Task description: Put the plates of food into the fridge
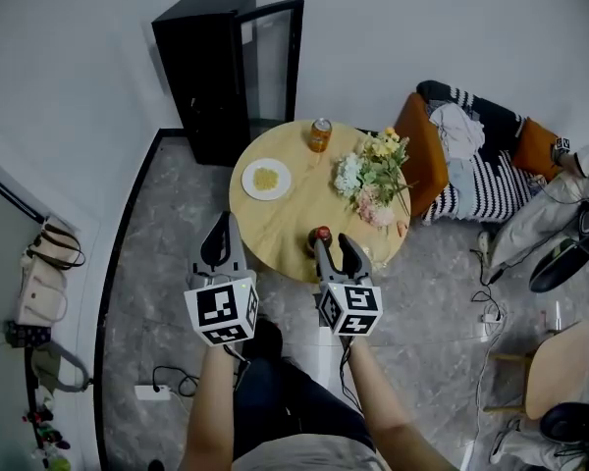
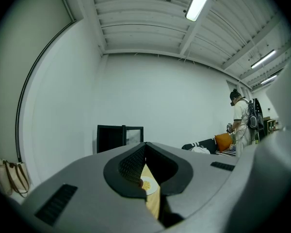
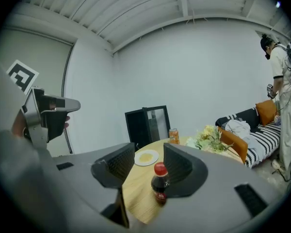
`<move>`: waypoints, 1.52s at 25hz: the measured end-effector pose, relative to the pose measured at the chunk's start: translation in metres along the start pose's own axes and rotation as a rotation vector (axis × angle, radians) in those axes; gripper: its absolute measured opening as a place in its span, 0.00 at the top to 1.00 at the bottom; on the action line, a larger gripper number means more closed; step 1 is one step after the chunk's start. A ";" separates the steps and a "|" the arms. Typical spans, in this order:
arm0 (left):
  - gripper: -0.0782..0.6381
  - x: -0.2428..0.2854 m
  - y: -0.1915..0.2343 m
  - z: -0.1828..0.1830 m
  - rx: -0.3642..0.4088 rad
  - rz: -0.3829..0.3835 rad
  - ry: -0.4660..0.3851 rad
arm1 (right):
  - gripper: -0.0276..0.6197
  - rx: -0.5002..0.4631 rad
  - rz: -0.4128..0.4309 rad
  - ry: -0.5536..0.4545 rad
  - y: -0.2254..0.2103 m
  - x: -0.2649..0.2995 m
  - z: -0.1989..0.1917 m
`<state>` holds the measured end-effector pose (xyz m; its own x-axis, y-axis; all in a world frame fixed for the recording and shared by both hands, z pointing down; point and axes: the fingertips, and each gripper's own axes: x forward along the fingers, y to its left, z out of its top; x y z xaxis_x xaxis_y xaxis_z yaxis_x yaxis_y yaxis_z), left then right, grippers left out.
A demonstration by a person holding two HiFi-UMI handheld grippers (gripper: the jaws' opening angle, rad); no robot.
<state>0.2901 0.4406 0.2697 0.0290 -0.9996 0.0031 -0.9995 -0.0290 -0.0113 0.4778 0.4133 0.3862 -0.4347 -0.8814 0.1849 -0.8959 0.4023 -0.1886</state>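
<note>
Plate of food [image 1: 266,179] sits on the round table [image 1: 294,204], left of centre in the head view, below the black fridge [image 1: 216,67] standing open at upper left. My left gripper [image 1: 223,224], at the table's lower edge, has its jaws together on nothing; my right gripper [image 1: 332,245] has its jaws apart around a cola bottle [image 1: 321,235], unclamped.

The food [image 1: 265,178] on the plate [image 1: 248,188] is too small to identify.

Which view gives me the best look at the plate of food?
The head view: the plate shows whole from above. The right gripper view shows it foreshortened; the left gripper view only a sliver between jaws.
</note>
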 end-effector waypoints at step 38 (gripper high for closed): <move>0.88 0.053 0.040 -0.046 0.000 -0.019 0.037 | 0.50 -0.020 -0.070 0.173 -0.034 0.079 -0.126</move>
<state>0.2510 0.3868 0.3155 0.0475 -0.9981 0.0403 -0.9988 -0.0480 -0.0106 0.4627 0.3611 0.5287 -0.3788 -0.8523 0.3608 -0.9255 0.3477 -0.1504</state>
